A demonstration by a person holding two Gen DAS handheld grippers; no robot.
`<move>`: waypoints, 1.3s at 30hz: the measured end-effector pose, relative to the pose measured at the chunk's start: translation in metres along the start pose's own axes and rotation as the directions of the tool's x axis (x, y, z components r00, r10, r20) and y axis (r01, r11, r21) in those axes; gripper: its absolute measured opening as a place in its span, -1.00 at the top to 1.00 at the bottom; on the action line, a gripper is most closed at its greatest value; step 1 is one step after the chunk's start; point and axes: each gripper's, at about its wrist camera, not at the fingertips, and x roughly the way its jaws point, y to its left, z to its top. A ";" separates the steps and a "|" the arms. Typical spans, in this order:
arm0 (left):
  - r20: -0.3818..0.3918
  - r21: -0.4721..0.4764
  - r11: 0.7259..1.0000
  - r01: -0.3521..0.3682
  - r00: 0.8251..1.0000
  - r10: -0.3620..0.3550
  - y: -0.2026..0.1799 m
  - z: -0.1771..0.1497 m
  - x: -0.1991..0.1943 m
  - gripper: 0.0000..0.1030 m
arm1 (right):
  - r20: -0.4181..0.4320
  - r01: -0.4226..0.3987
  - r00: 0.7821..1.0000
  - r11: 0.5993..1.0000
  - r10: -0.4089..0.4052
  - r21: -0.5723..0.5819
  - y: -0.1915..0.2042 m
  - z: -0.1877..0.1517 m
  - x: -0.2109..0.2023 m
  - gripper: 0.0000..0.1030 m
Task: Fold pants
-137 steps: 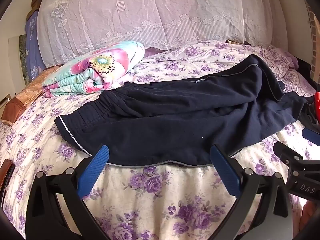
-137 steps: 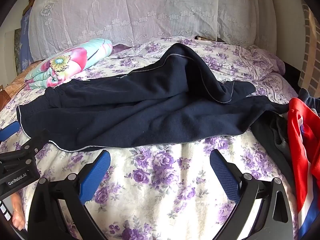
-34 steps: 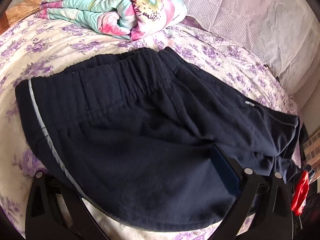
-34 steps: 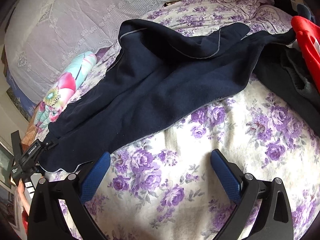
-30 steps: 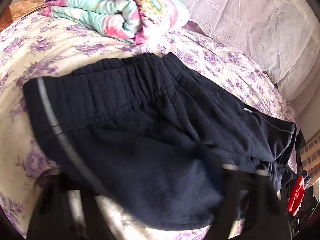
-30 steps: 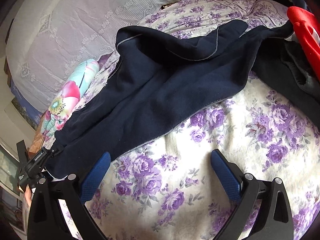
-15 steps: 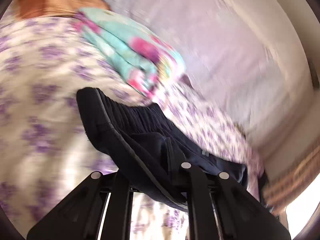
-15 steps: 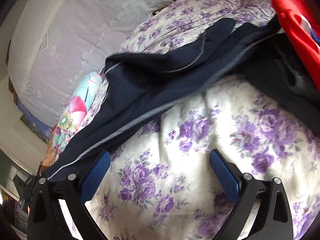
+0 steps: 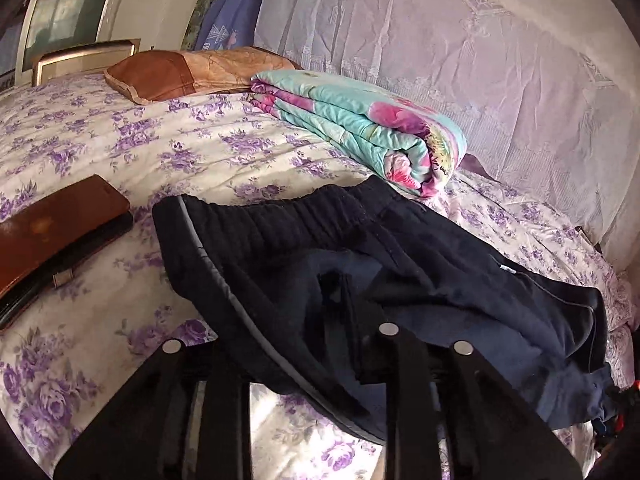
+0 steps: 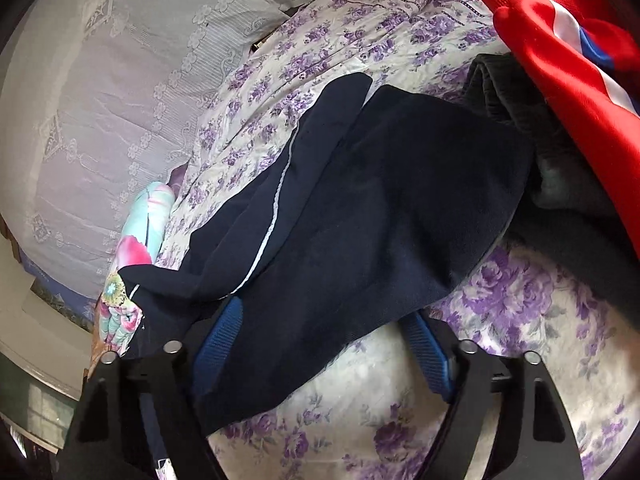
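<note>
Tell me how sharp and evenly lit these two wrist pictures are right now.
Left wrist view: sharp, with heavy fisheye bending and dark corners; daylight washes out the lace curtain, while the navy pants lose their folds in shadow. Right wrist view: also sharp and curved, the red garment glaringly saturated.
</note>
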 end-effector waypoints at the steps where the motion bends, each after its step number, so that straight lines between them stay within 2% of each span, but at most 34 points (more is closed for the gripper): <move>1: -0.016 -0.029 1.000 0.012 1.000 -0.013 0.005 0.001 0.003 0.49 | 0.003 -0.011 1.000 1.000 0.011 0.022 -0.007 0.003 0.002 0.18; 2: -0.033 -0.062 0.998 0.026 0.999 -0.028 0.010 0.001 0.007 0.45 | -0.001 -0.030 1.000 0.998 0.030 0.046 -0.014 0.004 0.004 0.59; 3: -0.055 -0.096 0.995 0.041 0.997 -0.046 0.015 0.002 0.012 0.39 | -0.012 -0.063 0.998 0.995 0.065 0.080 -0.023 0.007 0.008 0.78; 4: -0.077 -0.120 0.991 0.052 0.995 -0.062 0.018 0.001 0.016 0.36 | -0.018 -0.111 0.993 0.986 0.114 0.125 -0.032 0.008 0.011 0.87; 6: -0.116 -0.176 0.981 0.086 0.987 -0.107 0.024 0.001 0.025 0.36 | -0.006 -0.163 0.986 0.973 0.166 0.165 -0.039 0.009 0.010 0.89; 8: -0.125 -0.200 0.972 0.124 0.981 -0.151 0.028 0.001 0.028 0.48 | 0.036 -0.158 0.987 0.981 0.155 0.114 -0.032 0.005 -0.004 0.90; 9: -0.127 -0.191 0.971 0.145 0.977 -0.171 0.027 0.001 0.028 0.73 | 0.058 -0.151 0.988 0.985 0.146 0.080 -0.027 0.003 -0.014 0.91; 10: -0.129 -0.167 0.975 0.150 0.977 -0.172 0.024 0.002 0.024 0.81 | 0.081 -0.152 0.986 0.988 0.148 0.041 -0.021 -0.001 -0.030 0.92; 11: -0.136 -0.141 0.978 0.153 0.976 -0.172 0.021 0.005 0.020 0.86 | 0.093 -0.167 0.982 0.986 0.165 0.011 -0.018 -0.004 -0.043 0.93; 13: -0.141 -0.080 0.975 0.206 0.966 -0.215 0.020 0.015 0.000 0.88 | 0.110 -0.192 0.974 0.979 0.199 -0.072 -0.013 -0.014 -0.079 0.93; 15: -0.119 -0.020 0.972 0.235 0.965 -0.235 0.025 0.024 -0.028 0.89 | 0.142 -0.172 0.970 0.970 0.197 -0.172 -0.015 -0.030 -0.121 0.93; 17: -0.109 0.007 0.966 0.260 0.960 -0.257 0.038 0.030 -0.059 0.89 | 0.101 -0.199 0.970 0.961 0.221 -0.193 -0.027 -0.045 -0.150 0.93; 20: -0.145 0.001 0.959 0.285 0.949 -0.281 0.063 0.022 -0.086 0.89 | -0.016 -0.225 0.974 0.956 0.226 -0.187 -0.053 -0.078 -0.176 0.93; 23: -0.235 -0.005 0.969 0.245 0.942 -0.239 0.090 -0.016 -0.084 0.88 | -0.072 -0.187 0.982 0.967 0.177 -0.174 -0.077 -0.114 -0.187 0.93; 25: -0.259 -0.007 0.968 0.252 0.934 -0.245 0.103 -0.041 -0.079 0.83 | -0.106 -0.188 0.979 0.972 0.173 -0.145 -0.088 -0.129 -0.186 0.93; 27: -0.172 -0.003 0.946 0.323 0.932 -0.319 0.116 -0.055 -0.086 0.78 | -0.141 -0.171 0.978 0.974 0.151 -0.146 -0.093 -0.137 -0.177 0.93; 29: -0.159 0.014 0.947 0.322 0.935 -0.315 0.116 -0.057 -0.089 0.72 | -0.147 -0.147 0.982 0.968 0.118 -0.202 -0.087 -0.138 -0.174 0.94; 30: -0.161 0.018 0.951 0.308 0.940 -0.301 0.115 -0.055 -0.092 0.65 | -0.155 -0.139 0.982 0.964 0.105 -0.225 -0.083 -0.139 -0.175 0.88; 32: -0.167 0.038 0.959 0.279 0.948 -0.269 0.114 -0.049 -0.099 0.26 | -0.173 -0.118 0.982 0.956 0.073 -0.268 -0.076 -0.138 -0.179 0.76; 33: -0.150 0.052 0.960 0.275 0.953 -0.265 0.115 -0.044 -0.108 -0.02 | -0.178 -0.110 0.982 0.956 0.063 -0.272 -0.076 -0.136 -0.181 0.74; 34: -0.136 0.060 0.957 0.285 0.952 -0.275 0.118 -0.040 -0.116 -0.13 | -0.176 -0.105 0.983 0.959 0.059 -0.264 -0.079 -0.133 -0.188 0.66; 35: -0.110 0.069 0.964 0.257 0.962 -0.249 0.121 -0.037 -0.124 -0.32 | -0.169 -0.098 0.984 0.962 0.056 -0.253 -0.083 -0.132 -0.195 0.56; 36: -0.057 0.082 0.976 0.200 0.979 -0.196 0.124 -0.031 -0.134 -0.65 | -0.155 -0.085 0.987 0.966 0.048 -0.243 -0.088 -0.130 -0.204 0.52; 37: -0.013 0.090 0.983 0.157 0.988 -0.157 0.127 -0.027 -0.142 -0.78 | -0.128 -0.064 0.991 0.970 0.034 -0.235 -0.091 -0.127 -0.213 0.44; 39: 0.040 0.114 0.986 0.123 0.991 -0.129 0.130 -0.013 -0.154 -0.78 | -0.060 -0.016 0.998 0.973 0.002 -0.228 -0.094 -0.119 -0.228 0.32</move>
